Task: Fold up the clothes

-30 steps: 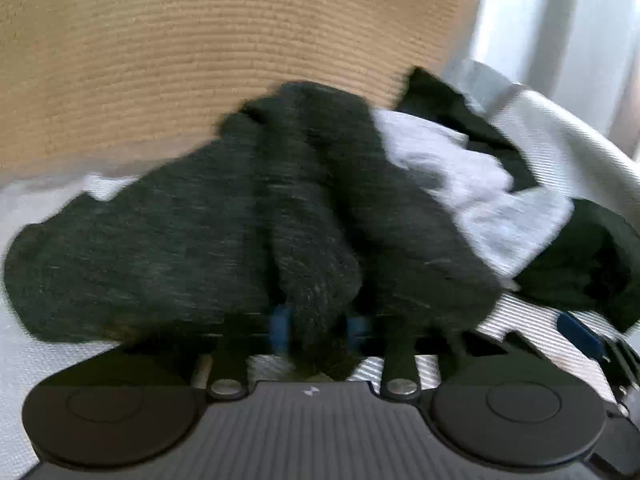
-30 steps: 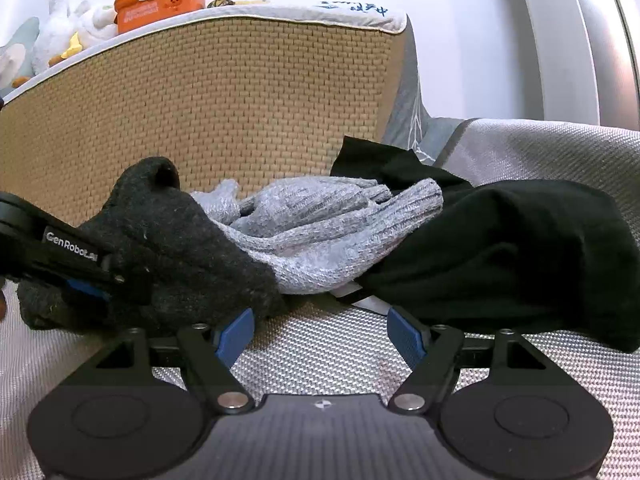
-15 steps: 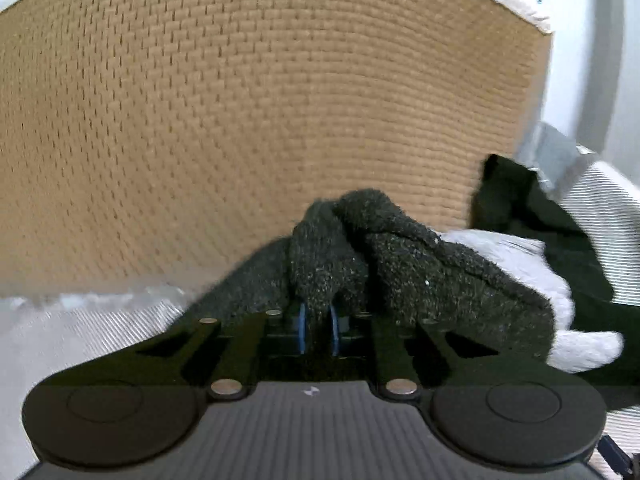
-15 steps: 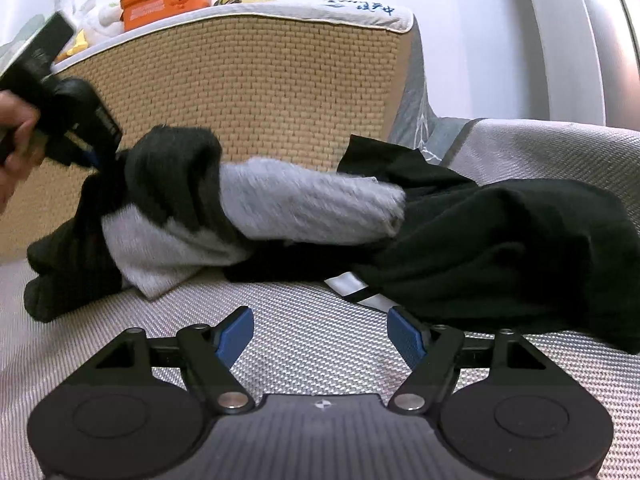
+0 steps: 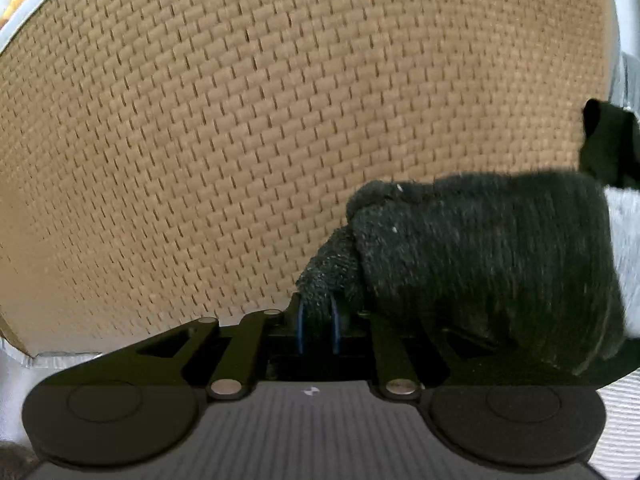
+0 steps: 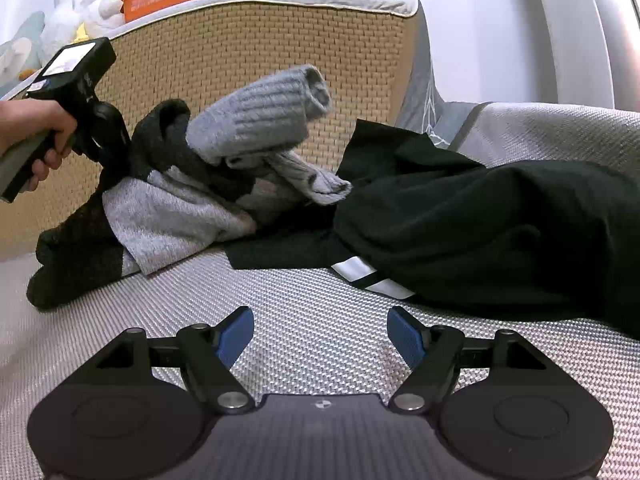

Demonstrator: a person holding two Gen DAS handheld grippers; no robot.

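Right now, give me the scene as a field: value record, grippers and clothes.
left gripper: jaws opening slightly, pads on a fold of the dark and grey knit sweater
sweater state: one end lifted, rest on the grey woven cover
right gripper: open, nothing between jaws, low over the cover
black garment: heaped at right, untouched
backdrop: tan woven panel
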